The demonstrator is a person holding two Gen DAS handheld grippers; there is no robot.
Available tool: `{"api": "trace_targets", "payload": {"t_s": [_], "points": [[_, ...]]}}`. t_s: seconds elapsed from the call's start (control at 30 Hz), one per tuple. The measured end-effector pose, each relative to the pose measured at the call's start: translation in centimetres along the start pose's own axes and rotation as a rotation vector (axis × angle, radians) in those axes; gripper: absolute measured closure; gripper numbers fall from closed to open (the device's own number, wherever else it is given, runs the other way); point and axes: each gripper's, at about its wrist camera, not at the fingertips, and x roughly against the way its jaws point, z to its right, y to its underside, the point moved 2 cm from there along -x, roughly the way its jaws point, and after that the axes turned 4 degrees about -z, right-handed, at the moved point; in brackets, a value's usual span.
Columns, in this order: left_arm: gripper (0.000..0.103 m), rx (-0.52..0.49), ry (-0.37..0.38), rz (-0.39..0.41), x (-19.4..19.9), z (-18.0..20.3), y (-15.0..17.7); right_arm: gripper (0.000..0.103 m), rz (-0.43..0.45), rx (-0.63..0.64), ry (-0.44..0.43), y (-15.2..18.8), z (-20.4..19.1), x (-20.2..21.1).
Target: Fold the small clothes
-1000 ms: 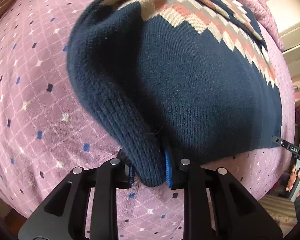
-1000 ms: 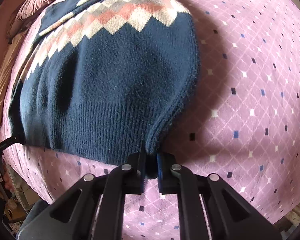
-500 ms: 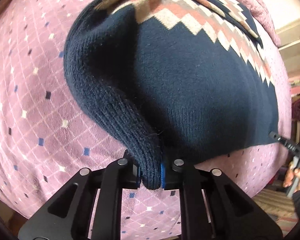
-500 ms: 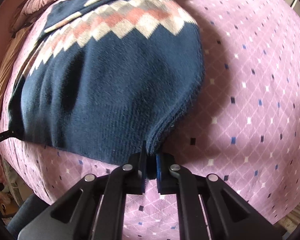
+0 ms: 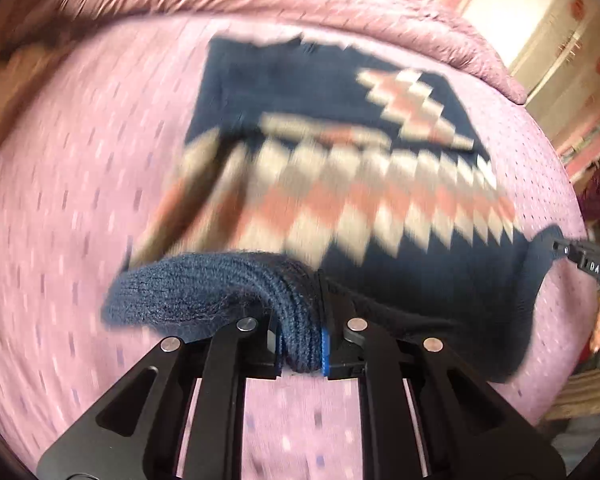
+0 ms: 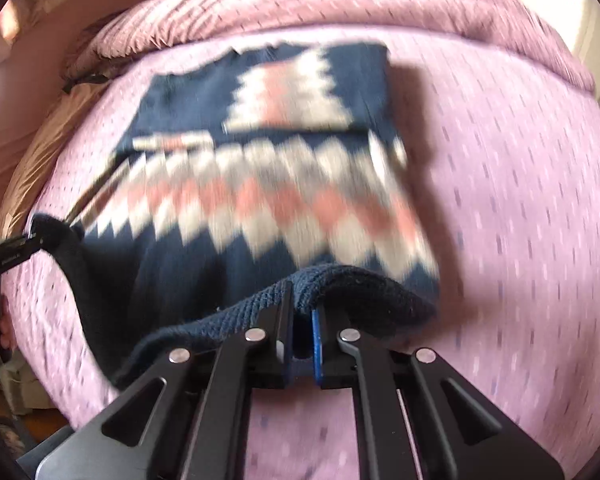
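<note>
A navy knit sweater (image 5: 340, 200) with a pink and cream zigzag band lies on a pink patterned bedspread (image 5: 80, 200). My left gripper (image 5: 302, 344) is shut on the ribbed hem at its left corner and holds it lifted. My right gripper (image 6: 300, 344) is shut on the hem at the right corner of the sweater (image 6: 260, 208), also lifted. The far part with folded-in sleeves lies flat. The right gripper's tip shows at the right edge of the left wrist view (image 5: 588, 266). Both views are blurred by motion.
A quilted pink blanket (image 6: 340, 4) is bunched along the far side of the bed. A tan pillow (image 6: 32, 160) lies at the far left. The bed edge and room clutter show at the sides of both views.
Both grippers have lifted the hem off the bed and risen. The views now look along the sweater, showing its far part and the blanket beyond.
</note>
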Motion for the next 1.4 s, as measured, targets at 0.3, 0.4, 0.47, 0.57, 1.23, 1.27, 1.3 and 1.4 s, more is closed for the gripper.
{"api": "trace_targets", "payload": {"t_s": [0.3, 0.4, 0.47, 0.57, 1.23, 1.27, 1.3, 1.4], "points": [[0.092, -0.045, -0.078, 0.185, -1.5, -1.0, -9.4, 0.096, 0.170, 0.107, 0.093, -9.7, 0.5, -0.9], [0.092, -0.051, -0.102, 0.246, -0.9, -2.1, -11.9, 0.096, 0.223, 0.110, 0.122, -12.0, 1.3, -0.6], [0.092, -0.087, -0.128, 0.280, -0.9, -1.9, -13.6, 0.096, 0.263, 0.120, 0.138, -14.0, 1.5, -0.5], [0.092, -0.125, -0.162, 0.337, -0.6, -1.5, -16.4, 0.096, 0.320, 0.138, 0.174, -17.3, 1.2, -0.6], [0.092, -0.033, -0.191, 0.170, -12.4, -6.7, -23.6, 0.096, 0.148, 0.028, 0.213, -24.8, 4.7, -13.4], [0.091, -0.031, -0.191, 0.167, -12.6, -6.8, -23.6, 0.096, 0.144, 0.034, 0.214, -24.6, 4.6, -13.7], [0.090, -0.025, -0.186, 0.164, -12.7, -6.9, -23.7, 0.096, 0.145, 0.036, 0.214, -24.7, 4.6, -13.8], [0.088, -0.005, -0.161, 0.171, -12.3, -7.3, -23.9, 0.096, 0.150, 0.020, 0.197, -24.8, 4.7, -13.4]]}}
